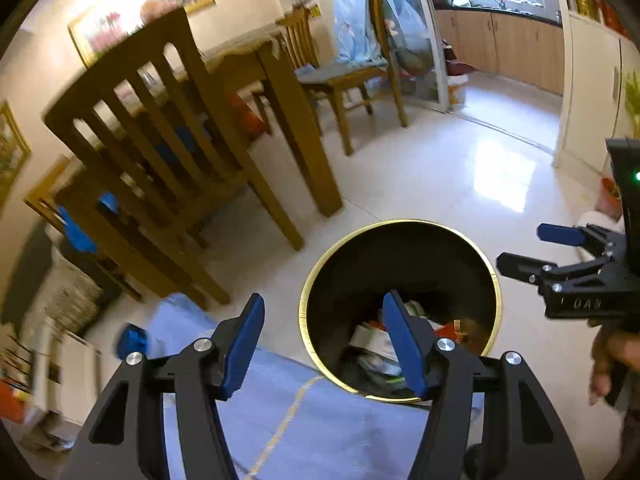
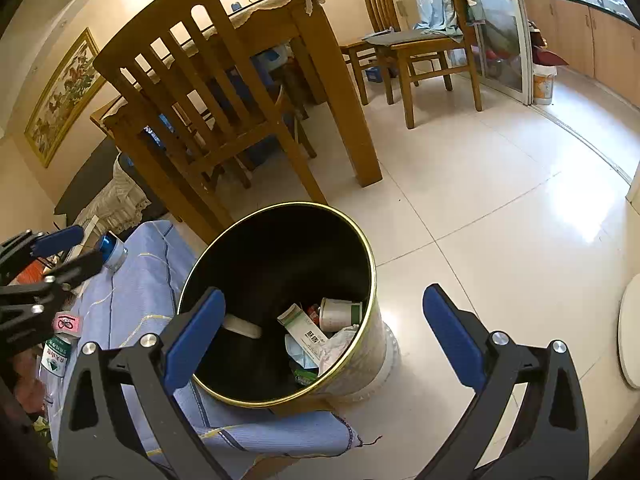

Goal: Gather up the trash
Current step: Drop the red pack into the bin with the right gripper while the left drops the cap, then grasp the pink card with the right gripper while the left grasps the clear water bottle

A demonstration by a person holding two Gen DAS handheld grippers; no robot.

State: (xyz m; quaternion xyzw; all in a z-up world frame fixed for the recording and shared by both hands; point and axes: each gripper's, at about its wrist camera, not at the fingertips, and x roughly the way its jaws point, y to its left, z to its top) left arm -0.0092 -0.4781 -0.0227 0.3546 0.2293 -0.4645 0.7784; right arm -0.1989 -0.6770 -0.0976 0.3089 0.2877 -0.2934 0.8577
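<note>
A round black bin with a gold rim point(image 1: 400, 222) point(image 2: 374, 280) stands on the floor beside a blue cloth-covered surface point(image 1: 304, 420) point(image 2: 136, 304). It holds trash: a white carton point(image 2: 306, 330), a paper cup point(image 2: 340, 314), crumpled wrappers. My left gripper point(image 1: 324, 344) is open and empty above the bin's near edge. My right gripper point(image 2: 324, 340) is open and empty over the bin; it also shows in the left wrist view point(image 1: 524, 248). A blue-capped bottle point(image 2: 110, 250) point(image 1: 132, 340) and a labelled plastic bottle point(image 2: 56, 360) lie on the cloth.
A wooden dining table point(image 2: 320, 60) with slatted chairs point(image 1: 152, 128) point(image 2: 192, 80) stands just behind the bin. Another chair point(image 2: 432, 48) sits by a glass sliding door. Glossy tiled floor point(image 2: 500, 220) stretches right toward the kitchen.
</note>
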